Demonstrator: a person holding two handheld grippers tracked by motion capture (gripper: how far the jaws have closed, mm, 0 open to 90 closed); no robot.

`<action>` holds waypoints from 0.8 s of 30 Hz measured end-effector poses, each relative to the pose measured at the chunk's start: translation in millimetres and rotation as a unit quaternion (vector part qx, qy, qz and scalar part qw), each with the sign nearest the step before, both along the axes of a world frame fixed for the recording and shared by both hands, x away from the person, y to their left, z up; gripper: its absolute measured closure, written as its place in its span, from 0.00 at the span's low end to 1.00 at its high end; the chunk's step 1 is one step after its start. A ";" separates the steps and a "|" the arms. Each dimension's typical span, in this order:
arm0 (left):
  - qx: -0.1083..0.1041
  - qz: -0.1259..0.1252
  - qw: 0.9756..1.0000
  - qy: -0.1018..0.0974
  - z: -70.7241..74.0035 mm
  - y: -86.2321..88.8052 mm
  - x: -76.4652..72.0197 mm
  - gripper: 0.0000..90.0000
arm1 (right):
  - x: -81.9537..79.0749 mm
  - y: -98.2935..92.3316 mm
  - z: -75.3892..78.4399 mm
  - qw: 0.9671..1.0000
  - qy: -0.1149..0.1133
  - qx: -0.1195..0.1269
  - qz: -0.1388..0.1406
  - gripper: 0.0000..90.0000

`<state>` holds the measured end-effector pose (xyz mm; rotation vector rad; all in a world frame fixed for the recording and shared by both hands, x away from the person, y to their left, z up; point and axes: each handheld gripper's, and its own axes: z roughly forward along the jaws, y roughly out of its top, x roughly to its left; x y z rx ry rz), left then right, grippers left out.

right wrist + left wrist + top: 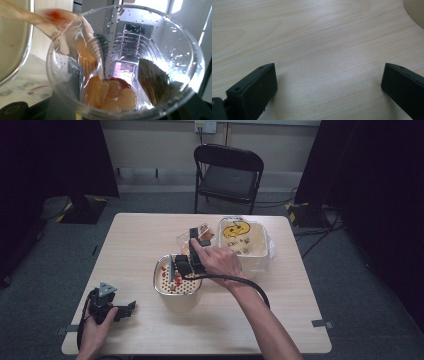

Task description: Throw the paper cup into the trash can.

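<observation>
A clear plastic cup [150, 50] faces the right gripper view with its mouth, wet with droplets. Pale round fruit pieces [117, 97] lie at its bottom, with a crumpled clear film [82, 45] trailing out at the upper left. My right gripper [117, 82] is shut on the cup; its dark jaws show through both walls. In the high view the right gripper [197, 240] holds the cup [202, 235] between a steel bowl [159, 282] and a white tub [260, 252]. My left gripper [129, 309] rests on the table at the near left, open [329, 67] over bare wood.
The steel bowl holds pale contents with red bits. The white tub carries a yellow drawing [235, 229] inside. A black folding chair [227, 175] stands beyond the table's far edge. The right gripper's cable [245, 282] loops over the person's forearm.
</observation>
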<state>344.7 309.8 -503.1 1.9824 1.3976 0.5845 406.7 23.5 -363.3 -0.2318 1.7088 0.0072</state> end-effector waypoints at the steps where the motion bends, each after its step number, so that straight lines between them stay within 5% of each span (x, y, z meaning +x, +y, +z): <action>1: 0.000 0.000 1.000 0.000 0.0 0.0 0.0 0.00 | -0.7 0.3 -0.1 1.000 -0.007 -0.007 0.001 0.52; 2: 0.000 0.000 1.000 0.000 -0.1 0.0 0.0 0.00 | -1.8 1.0 -1.3 0.999 -0.032 -0.031 0.007 0.52; 5: 0.000 0.000 1.000 0.000 0.0 0.0 0.0 0.00 | -3.5 1.7 -2.9 0.997 -0.051 -0.053 0.009 0.52; 12: 0.002 0.000 1.000 -0.001 0.1 0.2 0.0 0.00 | -6.7 2.6 -7.8 0.987 -0.106 -0.122 0.008 0.52; 17: -0.002 0.001 1.000 0.000 -0.2 -0.3 0.0 0.00 | -7.7 1.7 -11.0 0.979 -0.125 -0.164 0.010 0.52; 18: -0.001 0.001 1.000 0.000 -0.1 -0.2 -0.1 0.00 | -8.3 1.5 -11.7 0.975 -0.132 -0.180 0.013 0.52; 20: -0.002 0.000 1.000 0.000 -0.1 -0.2 0.0 0.00 | -9.1 1.5 -11.5 0.975 -0.133 -0.179 0.013 0.52; 24: -0.001 0.001 1.000 0.000 -0.1 -0.2 -0.1 0.00 | -11.0 2.3 -11.2 0.969 -0.142 -0.200 0.015 0.52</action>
